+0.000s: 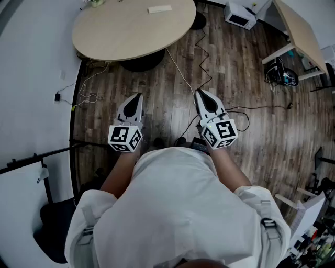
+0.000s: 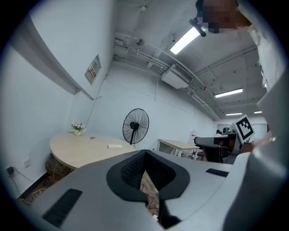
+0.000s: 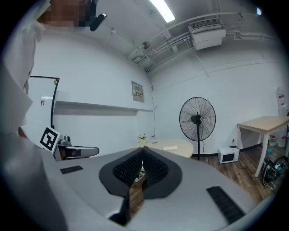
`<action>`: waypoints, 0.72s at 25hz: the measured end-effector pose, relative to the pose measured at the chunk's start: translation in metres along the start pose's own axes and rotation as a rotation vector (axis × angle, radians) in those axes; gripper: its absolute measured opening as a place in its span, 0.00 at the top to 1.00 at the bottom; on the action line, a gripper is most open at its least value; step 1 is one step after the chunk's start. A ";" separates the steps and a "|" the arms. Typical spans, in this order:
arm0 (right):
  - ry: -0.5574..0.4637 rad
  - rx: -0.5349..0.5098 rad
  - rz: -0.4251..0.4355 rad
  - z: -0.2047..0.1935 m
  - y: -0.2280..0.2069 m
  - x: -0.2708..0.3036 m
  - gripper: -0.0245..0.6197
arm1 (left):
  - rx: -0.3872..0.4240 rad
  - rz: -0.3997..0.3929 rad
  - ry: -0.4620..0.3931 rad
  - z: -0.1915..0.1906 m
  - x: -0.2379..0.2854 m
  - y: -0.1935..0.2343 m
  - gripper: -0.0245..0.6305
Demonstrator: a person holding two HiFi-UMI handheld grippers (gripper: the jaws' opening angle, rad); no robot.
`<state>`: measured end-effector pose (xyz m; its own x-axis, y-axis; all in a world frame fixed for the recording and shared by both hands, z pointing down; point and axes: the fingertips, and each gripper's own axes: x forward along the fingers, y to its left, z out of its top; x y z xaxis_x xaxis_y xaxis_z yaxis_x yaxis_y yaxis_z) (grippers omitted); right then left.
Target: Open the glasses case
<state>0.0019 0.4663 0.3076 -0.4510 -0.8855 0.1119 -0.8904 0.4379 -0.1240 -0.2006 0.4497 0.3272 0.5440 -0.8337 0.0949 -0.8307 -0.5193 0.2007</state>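
**Wood floor below, case on the far table, both grippers closed and empty**

Dark plank flooring (image 1: 172,99) fills most of the head view, crossed by loose black and white cables (image 1: 201,57). At its far edge stands a round beige table (image 1: 120,31). A rectangular light-wood table (image 1: 299,32) stands off to the right. The person's white shirt (image 1: 172,209) takes up the near part of the view, with both forearms held out over the floor.

A black pedestal fan (image 3: 197,120) stands against the white wall, and a small white microwave (image 1: 239,14) sits on the floor near it.

The left gripper (image 1: 139,96) and the right gripper (image 1: 200,93) hover side by side above the planks, pointing toward the round table. Each has its ribbed black pads (image 3: 153,168) pressed tip to tip, with nothing between them but a sliver of floor.

The pale flat oblong case (image 1: 159,9) lies on the round table's top, well apart from both grippers. No view shows whether it is open.
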 end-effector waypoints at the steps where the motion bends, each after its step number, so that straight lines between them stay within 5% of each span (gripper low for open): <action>1: -0.003 0.000 -0.001 0.001 -0.002 -0.002 0.92 | -0.003 -0.003 -0.001 0.000 -0.001 -0.003 0.94; 14: -0.060 -0.044 -0.026 0.014 -0.075 -0.050 0.92 | 0.049 -0.097 -0.029 0.007 0.020 -0.067 0.94; 18: -0.045 -0.021 0.000 0.001 -0.081 -0.053 0.92 | -0.005 -0.101 -0.019 0.003 0.025 -0.078 0.94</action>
<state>0.0976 0.4773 0.3109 -0.4486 -0.8912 0.0673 -0.8915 0.4409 -0.1035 -0.1230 0.4686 0.3110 0.6224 -0.7807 0.0554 -0.7713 -0.5999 0.2127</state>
